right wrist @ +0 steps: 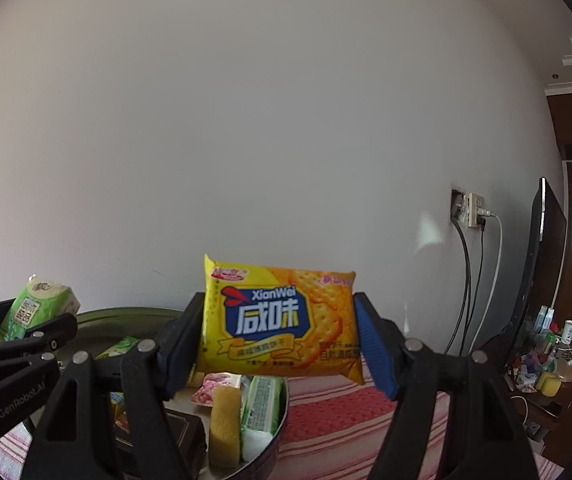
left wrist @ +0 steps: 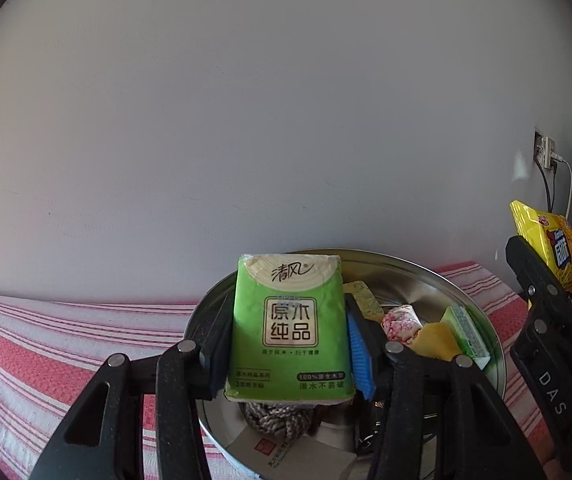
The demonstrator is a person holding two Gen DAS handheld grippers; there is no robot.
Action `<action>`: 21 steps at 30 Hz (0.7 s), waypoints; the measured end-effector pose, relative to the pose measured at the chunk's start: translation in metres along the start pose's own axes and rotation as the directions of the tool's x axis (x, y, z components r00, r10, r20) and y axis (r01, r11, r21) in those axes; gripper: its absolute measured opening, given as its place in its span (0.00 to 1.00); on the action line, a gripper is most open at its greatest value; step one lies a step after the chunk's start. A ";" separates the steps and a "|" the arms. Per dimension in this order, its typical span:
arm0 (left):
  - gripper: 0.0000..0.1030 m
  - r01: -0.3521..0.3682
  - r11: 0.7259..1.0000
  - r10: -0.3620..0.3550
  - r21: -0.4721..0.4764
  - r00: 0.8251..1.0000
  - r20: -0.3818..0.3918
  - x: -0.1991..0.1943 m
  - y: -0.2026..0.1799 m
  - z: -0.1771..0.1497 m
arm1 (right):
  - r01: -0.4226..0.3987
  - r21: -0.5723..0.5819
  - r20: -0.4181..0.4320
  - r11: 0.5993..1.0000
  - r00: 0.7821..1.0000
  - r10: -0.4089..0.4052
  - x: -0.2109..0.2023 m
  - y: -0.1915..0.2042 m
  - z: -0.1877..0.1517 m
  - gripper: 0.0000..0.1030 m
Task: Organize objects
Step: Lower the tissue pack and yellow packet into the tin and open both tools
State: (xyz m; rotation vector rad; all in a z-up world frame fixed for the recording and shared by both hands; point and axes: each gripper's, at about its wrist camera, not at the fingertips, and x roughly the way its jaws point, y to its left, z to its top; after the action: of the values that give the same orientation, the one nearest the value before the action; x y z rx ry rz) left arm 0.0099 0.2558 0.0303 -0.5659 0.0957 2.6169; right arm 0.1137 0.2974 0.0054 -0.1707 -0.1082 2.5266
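The left gripper (left wrist: pixel 290 340) has its jaws clamped on 1 green tissue pack (left wrist: pixel 290 324), held upright above the metal basin (left wrist: pixel 426 276). The pack's front reads "清风" at the top and "原木纯品" in a framed box, with "100%" legible lower down. The right gripper (right wrist: pixel 279 340) has its jaws closed on 1 yellow cracker packet (right wrist: pixel 281 320), held upright in the air above the basin's right edge and the striped cloth; it is printed "XianWei" and "咸味" on a blue panel over a picture of a cracker. From the left wrist view the right gripper's arm shows the letters "DAS"; from the right wrist view the left gripper's arm reads "GenRobot.AI".

The round metal basin sits on a red and white striped cloth (left wrist: pixel 65 332) covering the surface below. Inside it lie 2 yellow sponges (left wrist: pixel 364 298), 1 pink-patterned wrapped item (left wrist: pixel 400 322), 1 green and white packet (left wrist: pixel 468 332), 1 coil of braided rope (left wrist: pixel 273 418), 1 dark box (right wrist: pixel 181 432) and a card with a red stamp (left wrist: pixel 263 446).

On the wall at right, 1 socket (right wrist: pixel 470 208) has 3 cables hanging from it.
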 end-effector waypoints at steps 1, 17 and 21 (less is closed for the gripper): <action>0.50 0.006 1.000 -0.006 0.001 1.000 -0.006 0.003 -0.001 0.000 | 0.003 -0.001 -0.005 1.000 1.000 -0.003 0.004 -0.001 0.000 0.70; 0.50 0.003 1.000 -0.002 0.002 0.996 -0.091 0.032 0.007 -0.002 | -0.072 -0.013 -0.109 0.997 0.992 0.070 0.055 0.007 -0.008 0.70; 0.50 -0.001 1.000 0.002 0.006 0.995 -0.100 0.034 0.008 -0.003 | -0.082 0.015 -0.142 0.997 0.986 0.084 0.066 0.002 -0.009 0.70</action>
State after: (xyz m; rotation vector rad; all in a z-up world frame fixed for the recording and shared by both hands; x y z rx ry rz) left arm -0.0203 0.2622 0.0140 -0.6946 0.1353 2.5887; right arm 0.0604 0.3340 -0.0104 -0.3585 -0.0327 2.5875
